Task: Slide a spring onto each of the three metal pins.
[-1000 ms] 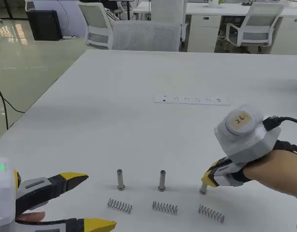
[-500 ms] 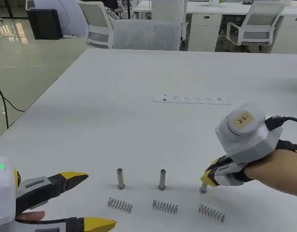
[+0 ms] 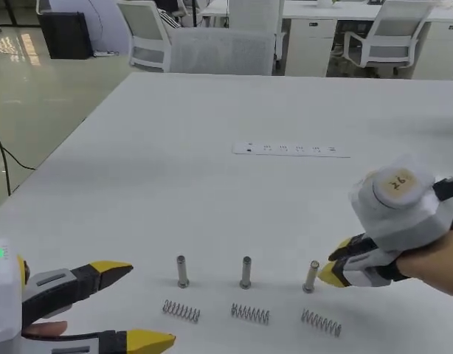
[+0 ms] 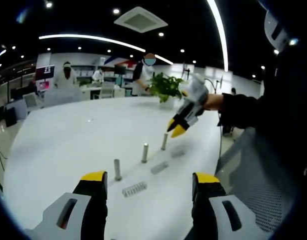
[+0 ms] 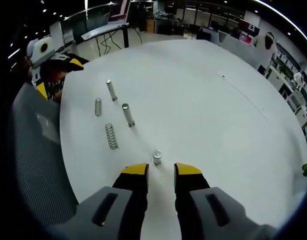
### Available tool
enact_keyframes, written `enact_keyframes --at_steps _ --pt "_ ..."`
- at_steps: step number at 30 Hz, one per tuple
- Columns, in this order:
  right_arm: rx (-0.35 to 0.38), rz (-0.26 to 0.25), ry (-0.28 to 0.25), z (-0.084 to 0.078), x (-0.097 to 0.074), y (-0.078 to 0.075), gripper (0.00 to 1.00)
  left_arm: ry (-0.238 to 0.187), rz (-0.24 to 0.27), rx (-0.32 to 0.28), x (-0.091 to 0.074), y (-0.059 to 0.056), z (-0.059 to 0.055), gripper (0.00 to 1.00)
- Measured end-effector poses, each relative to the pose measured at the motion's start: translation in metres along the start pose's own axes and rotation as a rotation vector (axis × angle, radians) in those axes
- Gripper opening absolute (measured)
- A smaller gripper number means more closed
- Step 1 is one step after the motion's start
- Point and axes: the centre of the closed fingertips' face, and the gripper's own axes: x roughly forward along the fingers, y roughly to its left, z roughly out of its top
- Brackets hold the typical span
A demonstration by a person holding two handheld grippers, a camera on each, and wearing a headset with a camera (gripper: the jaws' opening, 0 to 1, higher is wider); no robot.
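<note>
The head view takes in three metal pins standing upright in a row on the white table (image 3: 212,184): left pin (image 3: 182,271), middle pin (image 3: 246,272) and right pin (image 3: 310,276). A loose spring lies flat on the near side of each: left spring (image 3: 181,310), middle spring (image 3: 250,314) and right spring (image 3: 320,322). None is on a pin.

The right gripper (image 3: 334,267) has its yellow tips just beside the right pin, not touching it. The right gripper view looks along those jaws. They stand slightly parted with nothing between them, and the pin rises just beyond the tips, in line with the gap.

The left gripper (image 3: 134,304) hovers at the near left, its jaws spread wide and empty, well apart from the left pin.

The left gripper view adds a potted plant (image 4: 166,87) at the table's far end. The head view shows a power strip (image 3: 290,150) on the tabletop beyond the pins.
</note>
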Motion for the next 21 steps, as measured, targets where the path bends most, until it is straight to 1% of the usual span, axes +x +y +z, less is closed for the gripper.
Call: enact_keyframes --at_steps 3,7,10,15,21 --pt "-0.003 0.014 0.007 -0.005 -0.001 0.004 0.19 0.0 0.0 -0.001 0.0 0.0 0.0 0.65" --pt "-0.017 0.045 0.02 -0.01 -0.002 0.015 0.19 0.001 0.0 -0.001 0.0 0.0 -0.001 0.64" --pt "-0.038 0.07 0.047 -0.018 0.001 0.022 0.19 0.001 -0.001 -0.001 0.001 0.0 -0.001 0.64" --pt "-0.05 0.102 0.08 -0.029 0.005 0.031 0.19 0.001 -0.002 -0.002 0.0 -0.001 -0.001 0.64" --pt "-0.072 0.134 0.11 -0.037 0.01 0.043 0.18 0.003 -0.005 -0.001 0.001 -0.002 -0.001 0.64"
